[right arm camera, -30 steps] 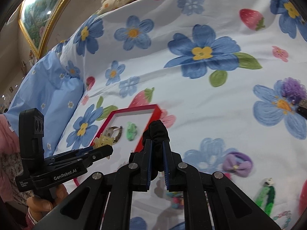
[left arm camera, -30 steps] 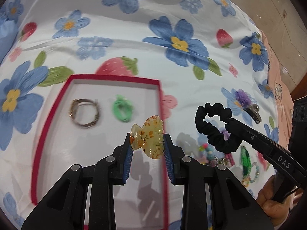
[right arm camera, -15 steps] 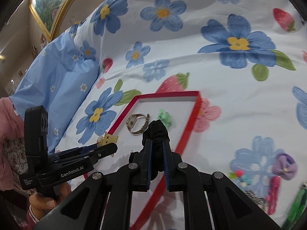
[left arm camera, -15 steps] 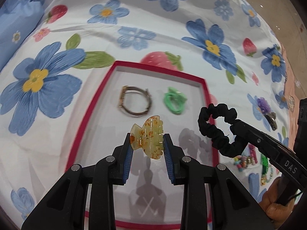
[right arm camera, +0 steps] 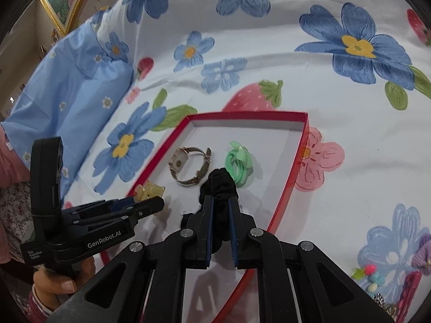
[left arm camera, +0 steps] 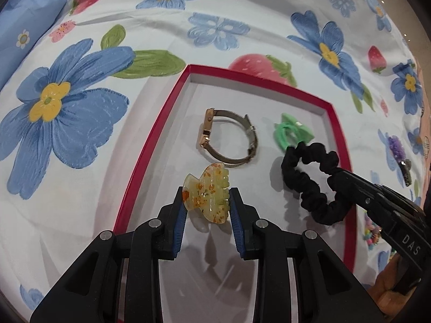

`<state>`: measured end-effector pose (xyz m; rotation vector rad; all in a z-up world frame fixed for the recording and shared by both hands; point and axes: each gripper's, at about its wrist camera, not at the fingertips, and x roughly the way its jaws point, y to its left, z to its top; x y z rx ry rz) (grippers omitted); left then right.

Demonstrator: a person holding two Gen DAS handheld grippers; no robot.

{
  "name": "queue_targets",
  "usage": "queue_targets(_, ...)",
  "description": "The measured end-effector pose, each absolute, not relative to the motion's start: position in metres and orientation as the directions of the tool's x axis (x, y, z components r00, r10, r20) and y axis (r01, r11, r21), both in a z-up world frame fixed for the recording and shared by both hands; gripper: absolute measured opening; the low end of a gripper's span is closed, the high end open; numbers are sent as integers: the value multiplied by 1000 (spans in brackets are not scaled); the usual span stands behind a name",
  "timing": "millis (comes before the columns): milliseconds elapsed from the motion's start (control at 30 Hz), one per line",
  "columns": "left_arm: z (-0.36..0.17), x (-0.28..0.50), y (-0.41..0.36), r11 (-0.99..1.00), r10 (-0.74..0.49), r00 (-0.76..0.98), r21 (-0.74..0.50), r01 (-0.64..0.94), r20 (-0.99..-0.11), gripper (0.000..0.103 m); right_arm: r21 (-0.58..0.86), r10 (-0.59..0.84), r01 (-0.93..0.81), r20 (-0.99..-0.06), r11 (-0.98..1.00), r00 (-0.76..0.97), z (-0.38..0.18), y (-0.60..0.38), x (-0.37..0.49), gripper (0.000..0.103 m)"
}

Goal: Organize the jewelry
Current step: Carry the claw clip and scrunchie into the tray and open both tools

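My left gripper (left arm camera: 207, 197) is shut on a yellow-green hair claw (left arm camera: 207, 195) flecked with orange, held just above the white floor of the red-rimmed box (left arm camera: 150, 148). My right gripper (right arm camera: 221, 202) is shut on a black scrunchie (right arm camera: 219, 181), which hangs over the box's right half (left arm camera: 309, 180). Inside the box lie a gold mesh-band watch (left arm camera: 229, 140) and a green hair tie (left arm camera: 292, 134). In the right wrist view the left gripper (right arm camera: 155, 203) shows from the side with the claw (right arm camera: 148, 191) at its tip, near the box's left rim.
The box sits on a white bedsheet (left arm camera: 242, 21) printed with blue flowers and strawberries. A blue pillow (right arm camera: 67, 97) lies at the far left. More hair accessories and beads (right arm camera: 382, 280) are scattered to the right of the box, with a purple clip (left arm camera: 398, 150) among them.
Both grippers have moved left and down over the box, which now fills the middle of each view. The claw and the scrunchie stay gripped.
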<state>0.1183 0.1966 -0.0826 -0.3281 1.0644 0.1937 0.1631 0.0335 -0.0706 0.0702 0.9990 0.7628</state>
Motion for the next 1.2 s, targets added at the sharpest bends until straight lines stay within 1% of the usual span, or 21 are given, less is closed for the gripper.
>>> queue_targets(267,-89,126,192,944,22,457,-132,-303,-889,28,325,548,-555,-781,766,300,-81,44,169,12)
queue_targets(367,-89,128,191,946,27,455,-124,-299,-890,28,318,544,-561,-786,764,296,-83,45,169,14)
queue_targets(567,-90,131,190,948,40,450,-109,-300,-892,30,317,542,-562,-788,764,293,-83,46,170,15)
queue_targets(667,-90,131,190,947,40,450,-110,-302,-892,32,330,550,-559,-785,761,286,-83,46,171,18)
queue_targets(833,-91,131,192,944,35,448,-117,-307,-894,39,335,558,-565,-780,754,283,-83,46,170,23)
queue_targets(967,-90,128,192,943,37,449,-118,-312,-893,41,336,561,-561,-775,756,292,-81,45,170,25)
queue_targets(1033,-89,126,193,941,36,454,-122,-314,-890,44,345,569,-561,-769,752,290,-79,43,169,31)
queue_targets(1133,-86,124,194,939,33,463,-131,-319,-886,45,337,569,-567,-766,752,299,-75,43,167,35)
queue_targets(1200,-83,121,195,935,31,468,-140,-326,-883,47,339,573,-567,-762,751,303,-73,41,165,35)
